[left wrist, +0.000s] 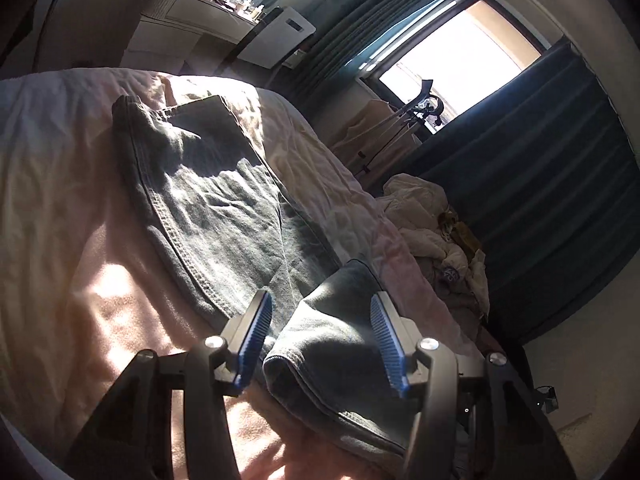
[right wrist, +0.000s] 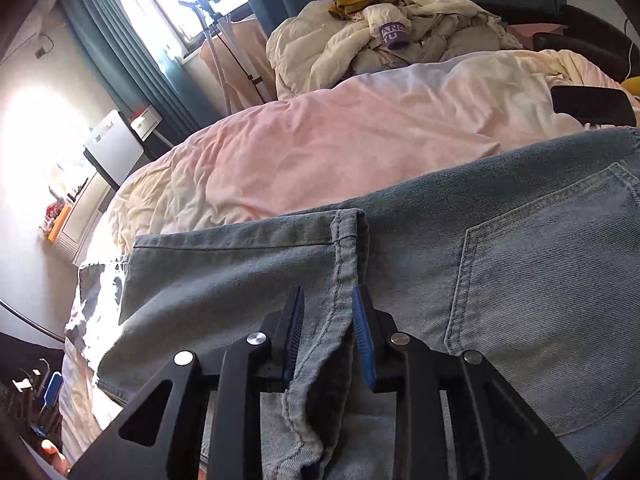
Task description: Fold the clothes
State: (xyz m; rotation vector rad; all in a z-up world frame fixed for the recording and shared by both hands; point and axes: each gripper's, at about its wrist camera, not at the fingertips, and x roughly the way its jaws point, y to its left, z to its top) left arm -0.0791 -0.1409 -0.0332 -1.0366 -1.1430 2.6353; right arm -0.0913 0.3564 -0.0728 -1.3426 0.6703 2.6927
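A pair of light blue jeans (left wrist: 216,204) lies along the pink bed cover (left wrist: 80,240). In the left wrist view my left gripper (left wrist: 320,308) is wide open, its blue pads on either side of a folded-up hem end of the jeans (left wrist: 340,344). In the right wrist view the jeans (right wrist: 520,260) fill the foreground, back pocket to the right. My right gripper (right wrist: 328,300) is partly open, straddling a raised seam fold (right wrist: 344,264) of a doubled-over leg without pinching it.
A heap of cream bedding and clothes (right wrist: 400,28) lies at the far side of the bed. A dark flat object (right wrist: 592,104) rests on the cover at right. Teal curtains (left wrist: 560,200), a bright window, a floor stand (right wrist: 224,40) and a white desk (left wrist: 192,12) surround the bed.
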